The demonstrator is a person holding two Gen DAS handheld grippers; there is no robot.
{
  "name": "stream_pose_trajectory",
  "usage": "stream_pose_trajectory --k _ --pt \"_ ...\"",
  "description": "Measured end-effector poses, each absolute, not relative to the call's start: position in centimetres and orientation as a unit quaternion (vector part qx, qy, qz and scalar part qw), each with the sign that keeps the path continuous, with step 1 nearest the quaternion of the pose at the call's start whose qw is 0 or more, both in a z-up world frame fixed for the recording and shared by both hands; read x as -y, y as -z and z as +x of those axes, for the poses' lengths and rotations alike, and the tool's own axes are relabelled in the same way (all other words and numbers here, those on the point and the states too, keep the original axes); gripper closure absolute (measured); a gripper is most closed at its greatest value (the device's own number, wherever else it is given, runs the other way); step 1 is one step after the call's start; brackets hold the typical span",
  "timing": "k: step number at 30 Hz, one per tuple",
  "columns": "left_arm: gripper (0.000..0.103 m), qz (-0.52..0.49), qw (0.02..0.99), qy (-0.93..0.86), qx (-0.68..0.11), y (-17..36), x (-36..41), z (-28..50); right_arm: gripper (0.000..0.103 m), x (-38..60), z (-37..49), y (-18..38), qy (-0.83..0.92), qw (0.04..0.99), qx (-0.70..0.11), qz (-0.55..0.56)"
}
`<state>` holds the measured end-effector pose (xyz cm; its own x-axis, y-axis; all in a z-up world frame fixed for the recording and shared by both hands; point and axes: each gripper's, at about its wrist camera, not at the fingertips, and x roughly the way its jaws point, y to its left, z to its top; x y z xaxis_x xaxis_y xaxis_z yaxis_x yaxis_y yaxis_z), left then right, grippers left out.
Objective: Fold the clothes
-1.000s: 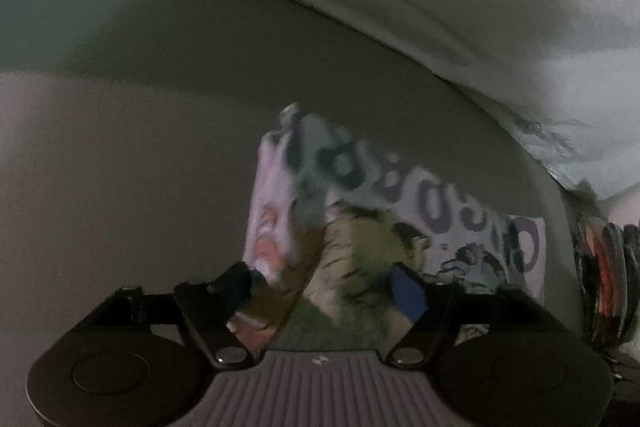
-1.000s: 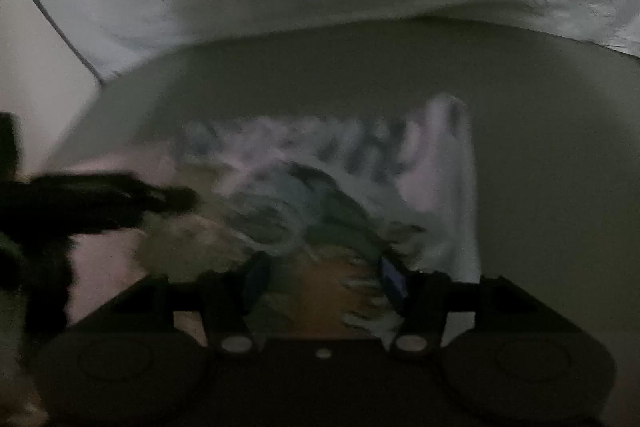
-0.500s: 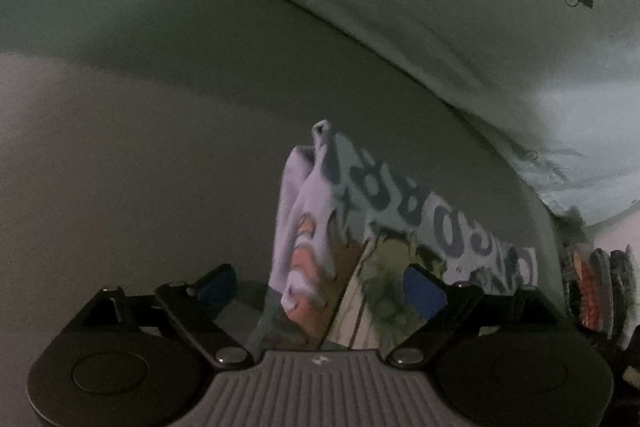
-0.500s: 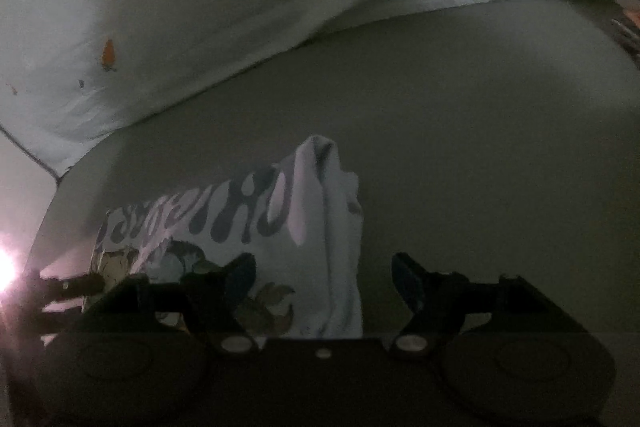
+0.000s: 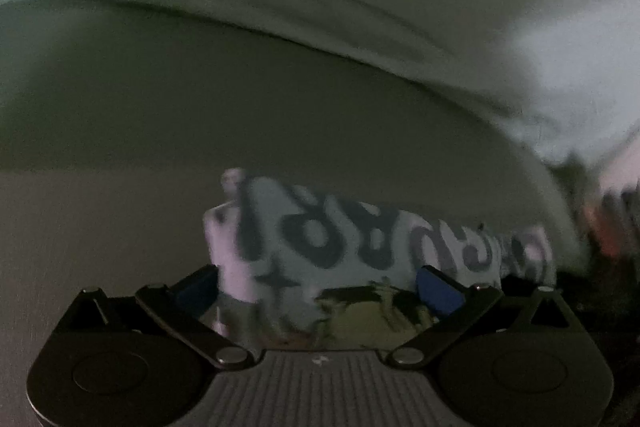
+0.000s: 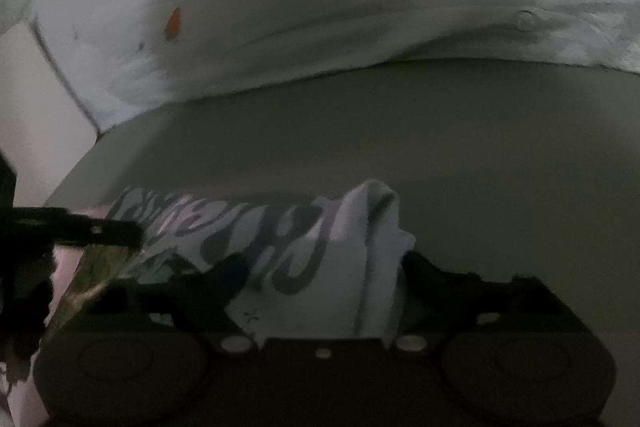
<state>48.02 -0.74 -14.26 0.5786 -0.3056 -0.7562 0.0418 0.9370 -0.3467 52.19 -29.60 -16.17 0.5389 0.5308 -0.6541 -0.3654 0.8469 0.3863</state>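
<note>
The folded shirt (image 5: 360, 247) lies low in the frame on the grey surface (image 5: 200, 131); its dark lettering is too blurred to read. Left gripper (image 5: 316, 291) and right gripper (image 6: 320, 275) are spread wide, grasping nothing.

Both your grippers sit low with their jaws spread wide.

Your left gripper (image 5: 316, 291) points forward, its blue-padded fingers (image 5: 436, 291) well apart. Your right gripper (image 6: 324, 275) is likewise parted, its dark fingertips (image 6: 230, 273) far from each other. In the right wrist view, your left gripper (image 6: 100, 231) reaches in from the left edge, seen side-on.
</note>
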Motion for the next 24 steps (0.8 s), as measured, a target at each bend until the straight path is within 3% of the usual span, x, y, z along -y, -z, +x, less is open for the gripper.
stream_pose_trajectory --k 1,2,3,4,6,8,16,24 --pt "0.006 -0.142 0.878 0.106 -0.445 14.2 1.2 48.1 0.068 29.6 52.3 16.1 -0.266 0.864 -0.412 0.112" --pt "0.017 -0.143 0.879 0.108 -0.441 14.0 1.5 48.0 0.074 29.7 52.5 16.2 -0.271 0.855 -0.423 0.130" --pt "0.042 -0.149 0.880 0.105 -0.439 13.9 1.5 47.9 0.074 29.6 52.4 16.3 -0.267 0.855 -0.424 0.136" --pt "0.054 -0.156 0.880 0.100 -0.437 13.8 1.4 47.8 0.078 29.5 52.4 16.1 -0.263 0.855 -0.426 0.135" --pt "0.070 -0.183 0.879 0.086 -0.432 14.0 1.1 47.6 0.084 29.2 52.3 15.8 -0.254 0.856 -0.431 0.129" --pt "0.079 -0.204 0.878 0.077 -0.427 14.1 0.8 47.4 0.087 28.6 51.5 14.3 -0.246 0.864 -0.424 0.113" --pt "0.085 -0.243 0.908 0.099 -0.327 8.0 1.3 43.1 0.089 28.7 45.6 5.4 -0.216 0.907 -0.345 0.104" --pt "0.086 -0.261 0.926 0.183 -0.202 -2.7 4.7 43.4 0.089 32.4 41.8 -6.2 -0.158 0.961 -0.196 0.115"
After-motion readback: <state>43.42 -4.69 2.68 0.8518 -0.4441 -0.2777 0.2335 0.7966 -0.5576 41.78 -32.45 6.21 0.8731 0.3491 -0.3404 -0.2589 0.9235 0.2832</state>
